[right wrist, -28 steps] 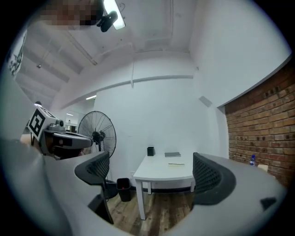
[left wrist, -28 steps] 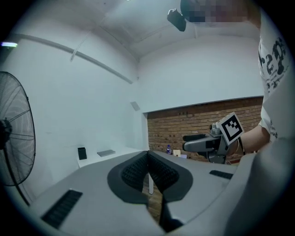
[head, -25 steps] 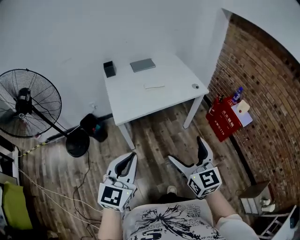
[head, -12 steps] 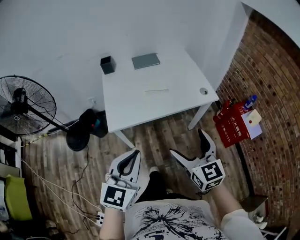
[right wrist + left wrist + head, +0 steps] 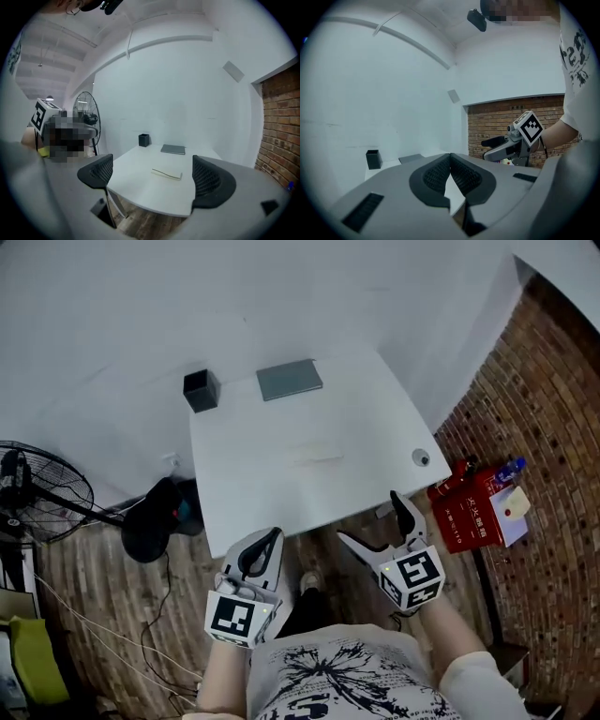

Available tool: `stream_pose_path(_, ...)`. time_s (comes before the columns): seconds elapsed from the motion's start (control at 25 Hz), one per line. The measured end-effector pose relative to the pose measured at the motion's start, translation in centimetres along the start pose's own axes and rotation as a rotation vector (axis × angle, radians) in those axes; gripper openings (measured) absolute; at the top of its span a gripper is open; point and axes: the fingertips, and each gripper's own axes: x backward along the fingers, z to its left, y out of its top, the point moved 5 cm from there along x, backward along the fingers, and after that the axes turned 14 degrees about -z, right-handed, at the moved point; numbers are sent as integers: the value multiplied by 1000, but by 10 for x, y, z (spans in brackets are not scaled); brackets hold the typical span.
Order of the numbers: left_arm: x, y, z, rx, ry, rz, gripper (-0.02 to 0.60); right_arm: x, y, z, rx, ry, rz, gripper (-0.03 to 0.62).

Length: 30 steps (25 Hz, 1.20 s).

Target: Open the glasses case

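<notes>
White walls and a plank floor framed the white table, which serves as the landmark for everything below. Left of the table stood a pedestal fan. On the table's far left corner sat a black pen holder, and beside it along the far edge lay a flat grey slab, possibly a notebook or a closed device. The glasses case lay near the table's middle, flat, pale and hard to pick out against the top. In the right gripper view it showed as a thin slab with a dark line along its upper edge. A small round fitting was set into the table near its right edge, and a red box stood on the floor to the table's right.

The left gripper hovered off the table's near edge with its jaws pressed together on nothing. The right gripper hovered off the same edge with its jaws wide apart and empty, the case framed between them but well away.

The case looked light and slim, so it would probably skate on the smooth top if pushed from one side. Pinning one end with one gripper and lifting at the dark seam with the other seemed the likeliest hold. Whether its shell was stiff or soft could not be told.
</notes>
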Motion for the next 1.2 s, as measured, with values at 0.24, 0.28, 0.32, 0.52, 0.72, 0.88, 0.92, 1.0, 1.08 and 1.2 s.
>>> stream_pose_path(0.24,-67,-47,67,30,-55,114,14,-95,-25,-41,25,6,125,540)
stream_pose_path(0.28,-77,-57,76,35,-61,133,14,-109,-33,-48,29,12,153,540)
stream_pose_path(0.32,-87,-67,84,40,-67,152,14,-122,-42,-54,31,17,182,540)
stream_pose_path(0.52,-131,-121,104,66,-98,264,14,-171,-88,-86,14,43,326,525)
stream_pose_path(0.72,-159,-169,109,117,-115,375,14,-202,-127,-105,8,99,467,498)
stream_pose_path(0.88,-178,-202,113,179,-98,438,14,-226,-150,-115,50,186,571,476)
stream_pose_path(0.92,-181,-210,114,195,-90,453,14,-231,-154,-116,60,214,591,465)
stream_pose_path(1.0,-188,-225,115,225,-72,488,14,-241,-161,-120,93,268,623,459)
stream_pose_path(1.08,-195,-235,117,251,-49,519,14,-249,-167,-124,135,317,648,454)
stream_pose_path(1.2,-203,-246,120,260,-11,559,14,-261,-175,-128,192,388,684,453)
